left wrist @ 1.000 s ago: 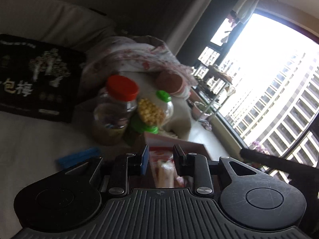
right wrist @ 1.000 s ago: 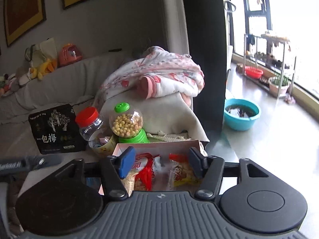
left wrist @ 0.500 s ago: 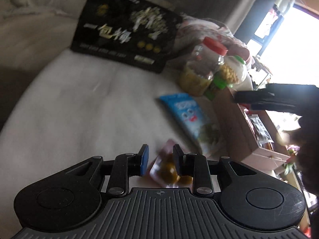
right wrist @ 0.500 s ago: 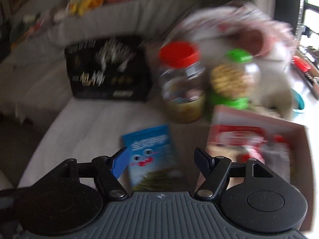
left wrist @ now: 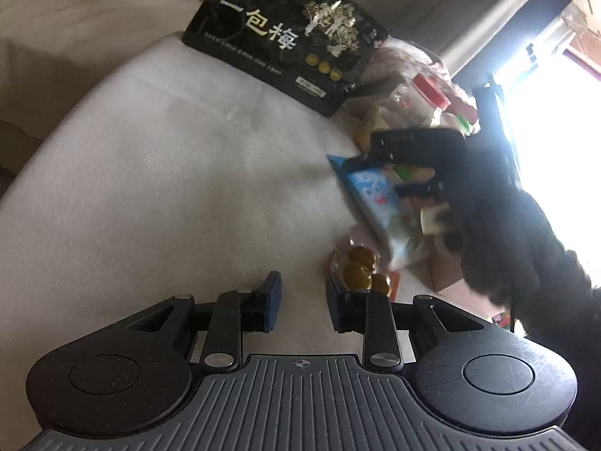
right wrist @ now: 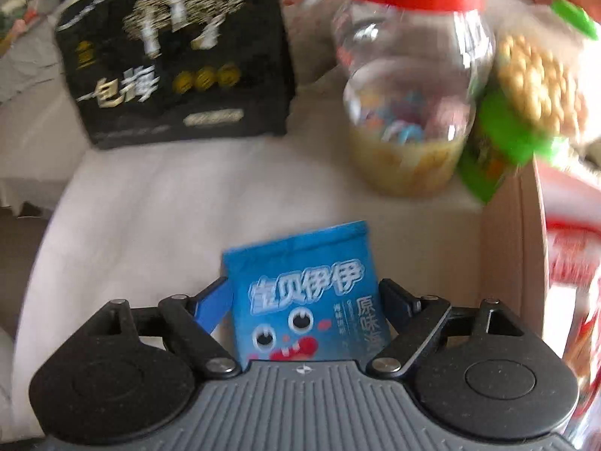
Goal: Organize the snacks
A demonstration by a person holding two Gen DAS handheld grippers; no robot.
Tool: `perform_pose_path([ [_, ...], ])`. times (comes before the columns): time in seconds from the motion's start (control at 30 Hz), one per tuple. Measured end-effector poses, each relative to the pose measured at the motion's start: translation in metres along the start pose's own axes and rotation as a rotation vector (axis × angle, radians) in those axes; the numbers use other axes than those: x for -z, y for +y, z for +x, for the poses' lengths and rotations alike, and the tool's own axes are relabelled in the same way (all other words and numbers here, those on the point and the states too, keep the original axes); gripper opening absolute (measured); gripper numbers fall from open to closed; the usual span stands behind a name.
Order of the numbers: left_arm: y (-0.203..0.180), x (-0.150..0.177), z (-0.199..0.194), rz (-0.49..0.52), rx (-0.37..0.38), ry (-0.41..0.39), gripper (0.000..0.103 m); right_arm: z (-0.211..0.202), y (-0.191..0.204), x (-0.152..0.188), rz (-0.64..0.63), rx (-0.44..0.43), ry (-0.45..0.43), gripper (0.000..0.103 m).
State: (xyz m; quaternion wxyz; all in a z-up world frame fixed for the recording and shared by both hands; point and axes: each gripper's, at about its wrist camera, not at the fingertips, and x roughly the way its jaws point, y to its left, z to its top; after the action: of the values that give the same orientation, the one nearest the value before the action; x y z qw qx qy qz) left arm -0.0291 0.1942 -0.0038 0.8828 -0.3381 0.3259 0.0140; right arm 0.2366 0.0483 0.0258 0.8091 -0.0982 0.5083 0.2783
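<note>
A blue snack packet (right wrist: 308, 297) with a cartoon face lies on the white cushion, between the wide-open fingers of my right gripper (right wrist: 304, 300); I cannot tell whether the pads touch it. It also shows in the left wrist view (left wrist: 375, 203), under the right gripper (left wrist: 417, 150). My left gripper (left wrist: 302, 298) is open and empty over the cushion, with a clear packet of brown round snacks (left wrist: 360, 270) just beyond its right finger. A cardboard box (right wrist: 518, 263) holding red packets stands at the right.
A black plum snack bag (right wrist: 176, 60) leans at the back. A red-lidded clear jar (right wrist: 409, 86) and a green candy dispenser (right wrist: 526, 90) stand beside the box. The white cushion (left wrist: 169, 188) spreads to the left.
My right gripper has dropped down around the blue packet. My left gripper has swung away from the box to the cushion and opened a little wider.
</note>
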Motion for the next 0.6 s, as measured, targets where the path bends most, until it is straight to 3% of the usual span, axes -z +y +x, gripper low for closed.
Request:
perform_pose_path([
  [0.37, -0.014, 0.009, -0.004, 0.062, -0.02, 0.022, 0.03, -0.05, 0.017, 0.102, -0.077, -0.055, -0.042, 0.084],
  [0.6, -0.035, 0.017, 0.0, 0.141, -0.061, 0.043, 0.031, -0.081, 0.001, 0.159, -0.082, -0.071, -0.099, 0.084],
])
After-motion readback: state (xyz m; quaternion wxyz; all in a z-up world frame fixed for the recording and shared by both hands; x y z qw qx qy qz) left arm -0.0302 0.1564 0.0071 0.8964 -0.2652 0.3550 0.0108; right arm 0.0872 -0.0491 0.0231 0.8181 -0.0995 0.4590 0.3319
